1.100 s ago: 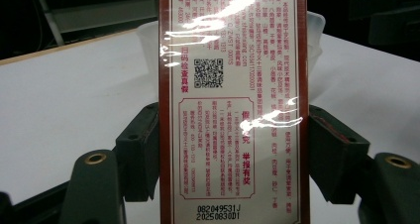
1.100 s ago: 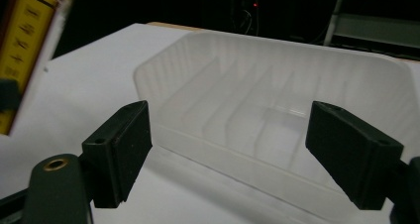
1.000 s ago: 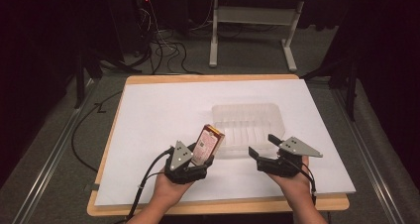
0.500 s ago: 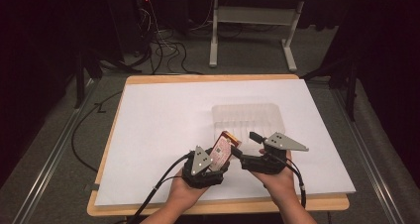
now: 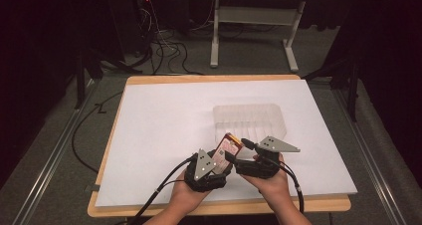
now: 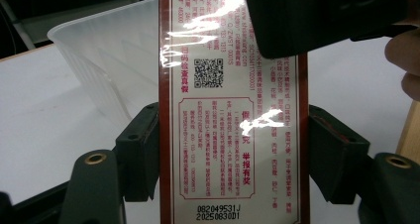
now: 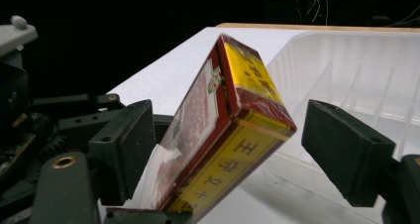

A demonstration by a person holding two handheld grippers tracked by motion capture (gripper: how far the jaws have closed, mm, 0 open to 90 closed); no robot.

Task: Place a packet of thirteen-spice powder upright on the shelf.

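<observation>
The left gripper (image 5: 221,158) clamps the red-and-yellow box (image 5: 228,146) at the surface's 6 o'clock, near the clear tray (image 5: 249,118). The right gripper (image 7: 247,149) straddles it, jaws wide. Closing off-centre could twist the glossy box loose.

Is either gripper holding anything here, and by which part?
The left gripper clamps the red-and-yellow box across its lower sides; the right gripper brackets its top, open.

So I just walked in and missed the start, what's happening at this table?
A person works with a gripper in each hand. The left gripper is shut on a red and yellow box, holding it above the white table. The right gripper is open around the box's top end. A clear plastic tray sits just beyond.
</observation>
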